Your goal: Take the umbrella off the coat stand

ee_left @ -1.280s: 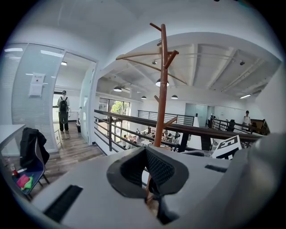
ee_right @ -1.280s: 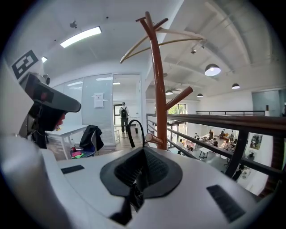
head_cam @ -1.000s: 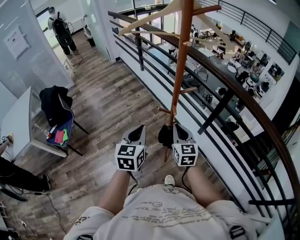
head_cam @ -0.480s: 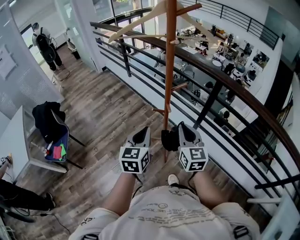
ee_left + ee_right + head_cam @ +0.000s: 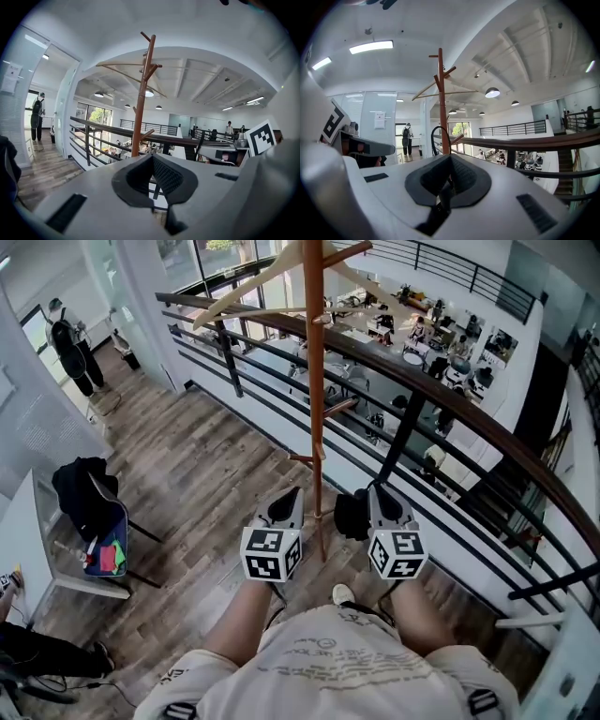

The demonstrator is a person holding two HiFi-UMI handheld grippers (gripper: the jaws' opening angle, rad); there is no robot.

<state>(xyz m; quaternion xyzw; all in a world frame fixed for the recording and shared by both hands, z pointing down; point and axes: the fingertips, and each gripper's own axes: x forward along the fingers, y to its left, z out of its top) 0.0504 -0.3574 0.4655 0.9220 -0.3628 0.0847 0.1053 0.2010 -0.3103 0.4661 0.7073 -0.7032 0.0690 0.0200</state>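
Black folded umbrella (image 5: 350, 516) dangles pinched in my right gripper (image 5: 379, 491), left gripper (image 5: 292, 493) closed empty; a swing could snag the brown wooden coat stand (image 5: 314, 381).

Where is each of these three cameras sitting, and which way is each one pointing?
Head view: on the person's head, facing steeply down past the coat stand to the floor; shows forearms, shirt, left gripper, right gripper.
Left gripper view: on the left gripper, facing level at the stand; shows its own jaws and the right gripper.
Right gripper view: on the right gripper, facing the stand; its jaws pinch the umbrella strap.
Shared: all three see the stand.
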